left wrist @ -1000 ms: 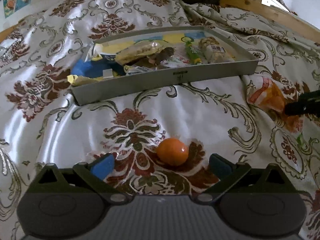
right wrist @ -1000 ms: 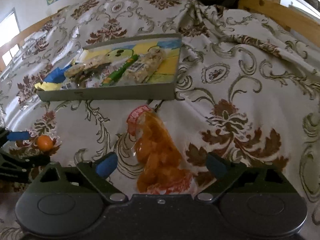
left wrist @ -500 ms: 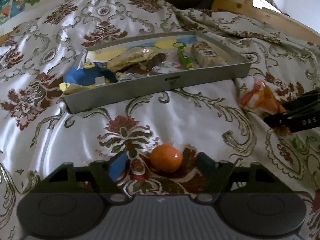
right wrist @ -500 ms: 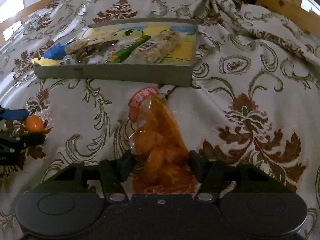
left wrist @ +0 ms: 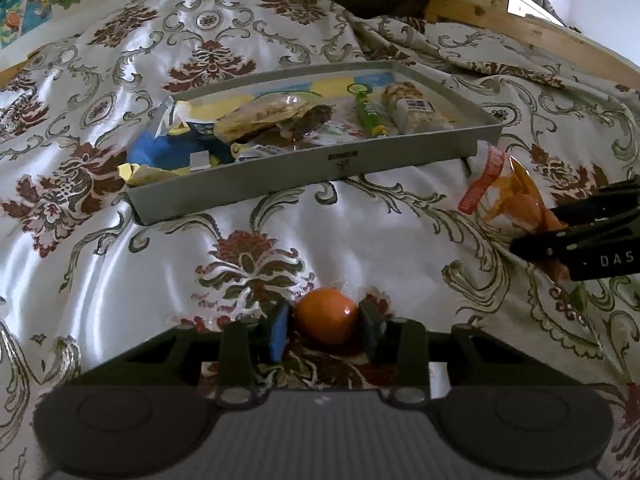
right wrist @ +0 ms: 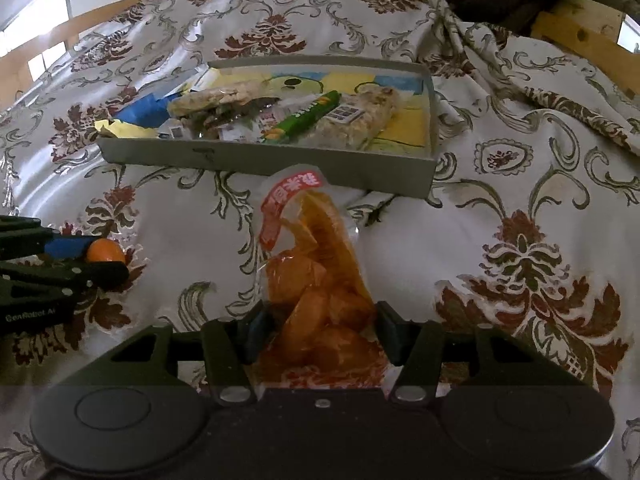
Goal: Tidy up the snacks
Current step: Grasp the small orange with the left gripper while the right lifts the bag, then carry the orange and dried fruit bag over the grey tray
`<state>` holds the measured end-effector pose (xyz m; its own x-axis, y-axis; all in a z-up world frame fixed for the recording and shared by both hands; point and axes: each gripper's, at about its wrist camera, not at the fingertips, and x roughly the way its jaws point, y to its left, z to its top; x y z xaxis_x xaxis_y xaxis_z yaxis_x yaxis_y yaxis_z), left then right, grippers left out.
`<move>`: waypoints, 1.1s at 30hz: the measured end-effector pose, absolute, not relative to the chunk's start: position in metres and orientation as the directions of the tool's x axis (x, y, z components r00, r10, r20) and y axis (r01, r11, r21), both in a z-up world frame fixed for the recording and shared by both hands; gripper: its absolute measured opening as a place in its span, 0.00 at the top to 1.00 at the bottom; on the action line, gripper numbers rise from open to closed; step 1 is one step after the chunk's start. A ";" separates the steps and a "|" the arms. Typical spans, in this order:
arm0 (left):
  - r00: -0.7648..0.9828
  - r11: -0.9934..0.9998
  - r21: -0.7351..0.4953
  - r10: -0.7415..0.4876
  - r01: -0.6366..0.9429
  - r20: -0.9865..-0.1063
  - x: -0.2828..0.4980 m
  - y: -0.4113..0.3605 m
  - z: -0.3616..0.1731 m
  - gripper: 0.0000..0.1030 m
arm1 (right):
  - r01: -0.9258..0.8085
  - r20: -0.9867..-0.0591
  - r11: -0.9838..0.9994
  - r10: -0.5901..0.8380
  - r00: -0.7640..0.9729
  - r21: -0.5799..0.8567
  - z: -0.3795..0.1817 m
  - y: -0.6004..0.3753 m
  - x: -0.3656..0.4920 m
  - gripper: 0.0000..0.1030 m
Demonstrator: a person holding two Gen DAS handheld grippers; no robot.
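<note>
A small orange fruit (left wrist: 326,314) lies on the patterned bedspread between the pads of my left gripper (left wrist: 325,320). Its jaws are closing and both pads touch the fruit's sides. The right wrist view shows the same fruit (right wrist: 105,251) in the left gripper (right wrist: 105,259) at the left edge. My right gripper (right wrist: 320,332) is shut on a clear bag of orange snack pieces (right wrist: 316,272) with a red label. That bag (left wrist: 516,196) lies just in front of the grey tray (right wrist: 280,160), near its right corner.
The shallow grey tray (left wrist: 280,180) holds several wrapped snacks, among them a green bar (left wrist: 370,114), a granola bar (left wrist: 416,110) and a blue packet (left wrist: 160,152). A wooden bed frame (left wrist: 520,28) runs behind. The bedspread (left wrist: 100,260) is rumpled at the far right.
The left jaws have closed in from wide apart onto the orange fruit. The right gripper moved forward over the bag and its jaws closed on the bag's lower part.
</note>
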<state>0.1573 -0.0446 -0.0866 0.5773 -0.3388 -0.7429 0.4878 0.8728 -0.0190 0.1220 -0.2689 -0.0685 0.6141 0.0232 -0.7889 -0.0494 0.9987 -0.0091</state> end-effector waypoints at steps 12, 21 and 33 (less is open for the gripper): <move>0.594 0.888 -0.059 -0.353 0.456 -0.723 0.155 -0.042 -0.076 0.64 | -0.109 -0.740 0.994 0.068 0.669 -0.006 -0.049 -0.245 0.103 0.47; 0.615 0.894 -0.066 -0.356 0.442 -0.703 0.152 -0.043 -0.068 0.64 | -0.121 -0.702 0.992 0.103 0.704 0.024 -0.041 -0.238 0.104 0.47; 0.622 0.897 -0.130 -0.392 0.423 -0.678 0.156 -0.040 -0.058 0.64 | -0.109 -0.653 0.991 0.130 0.746 0.073 -0.027 -0.239 0.107 0.47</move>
